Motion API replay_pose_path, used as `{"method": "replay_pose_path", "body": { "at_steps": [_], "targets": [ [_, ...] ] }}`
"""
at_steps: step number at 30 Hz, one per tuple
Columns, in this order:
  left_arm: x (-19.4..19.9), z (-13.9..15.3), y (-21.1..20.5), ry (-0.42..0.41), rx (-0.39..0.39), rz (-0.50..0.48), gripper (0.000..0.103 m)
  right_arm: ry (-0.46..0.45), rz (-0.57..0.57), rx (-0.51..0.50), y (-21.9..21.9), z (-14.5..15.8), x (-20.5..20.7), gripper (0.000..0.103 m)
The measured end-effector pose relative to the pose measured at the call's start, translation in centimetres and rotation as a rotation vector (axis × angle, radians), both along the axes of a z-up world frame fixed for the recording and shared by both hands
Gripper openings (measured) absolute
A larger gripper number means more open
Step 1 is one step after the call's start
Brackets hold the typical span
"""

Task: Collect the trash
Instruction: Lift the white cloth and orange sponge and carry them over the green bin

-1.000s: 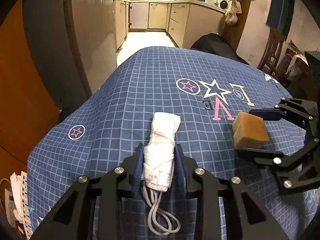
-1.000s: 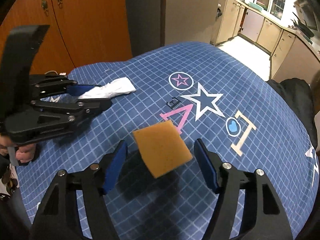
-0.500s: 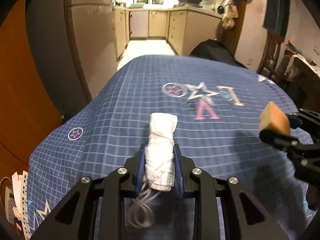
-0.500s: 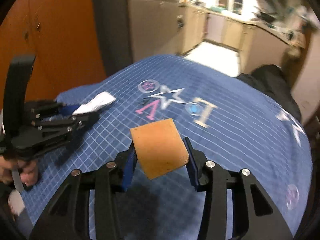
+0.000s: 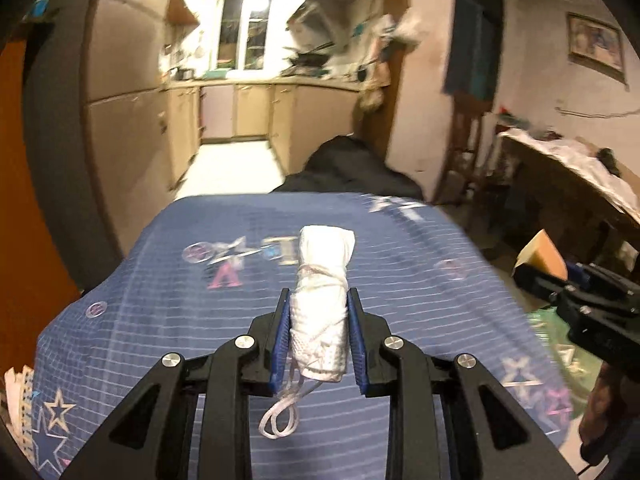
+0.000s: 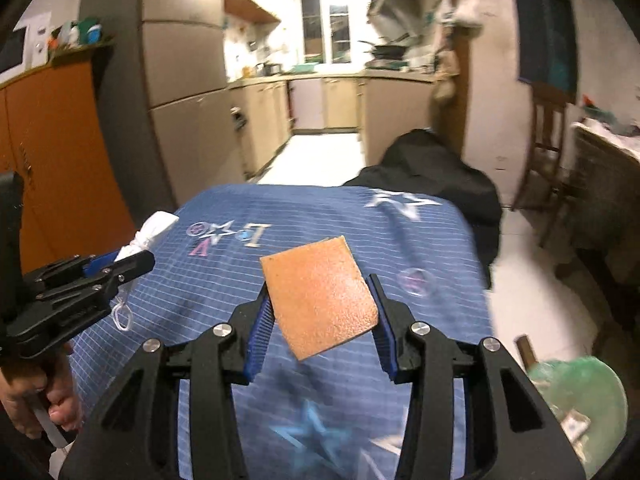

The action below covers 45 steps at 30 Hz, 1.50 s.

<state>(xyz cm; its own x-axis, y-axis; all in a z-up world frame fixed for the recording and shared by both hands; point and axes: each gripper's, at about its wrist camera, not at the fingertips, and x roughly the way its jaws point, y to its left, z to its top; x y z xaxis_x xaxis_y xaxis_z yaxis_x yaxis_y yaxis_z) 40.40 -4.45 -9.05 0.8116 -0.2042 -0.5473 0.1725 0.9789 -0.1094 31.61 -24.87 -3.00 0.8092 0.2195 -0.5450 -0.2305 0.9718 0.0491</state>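
Left wrist view: my left gripper (image 5: 318,334) is clamping the rolled face mask (image 5: 322,308), its long axis running along the fingers, above the blue tablecloth (image 5: 160,280).

Right wrist view: my right gripper (image 6: 320,316) is pinching the orange sponge (image 6: 320,296); the green bin bag (image 6: 580,392) is sitting low right, nearer this hand. A kitchen is showing beyond.

You hold a rolled white face mask (image 5: 322,300) of soft, woven-looking fabric with thin elastic loops. Your sponge (image 6: 322,300) shows a matt, finely pitted orange face. The gripper fingers (image 5: 256,356) are matt black plastic with bright metal screw heads and ribbed blue pads (image 6: 258,328). The tablecloth (image 5: 160,300) is matt blue checked cloth. The bag (image 6: 580,396) is thin, translucent green plastic.
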Motion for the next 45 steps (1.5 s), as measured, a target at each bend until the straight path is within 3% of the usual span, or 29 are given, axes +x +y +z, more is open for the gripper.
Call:
{"method": "replay_pose_path", "body": {
  "at_steps": [15, 26, 35, 45],
  "targets": [
    [-5.1, 2.9, -22.5, -0.048, 0.022, -0.307, 0.027, -0.045, -0.278, -0.015, -14.1, 2.2, -7.0, 0.043],
    [-6.3, 2.5, -35.2, -0.007, 0.043, -0.495, 0.027, 0.048, -0.429, 0.006, -23.6, 0.1, -8.9, 0.043],
    [-4.7, -1.7, -41.5, 0.099, 0.093, -0.579, 0.028, 0.172, -0.499, 0.063, -30.0, -3.2, -9.6, 0.043],
    [-2.3, -4.3, -44.6, 0.201, 0.121, -0.623, 0.028, 0.295, -0.522, 0.112, -33.6, -6.7, -9.0, 0.043]
  ]
}}
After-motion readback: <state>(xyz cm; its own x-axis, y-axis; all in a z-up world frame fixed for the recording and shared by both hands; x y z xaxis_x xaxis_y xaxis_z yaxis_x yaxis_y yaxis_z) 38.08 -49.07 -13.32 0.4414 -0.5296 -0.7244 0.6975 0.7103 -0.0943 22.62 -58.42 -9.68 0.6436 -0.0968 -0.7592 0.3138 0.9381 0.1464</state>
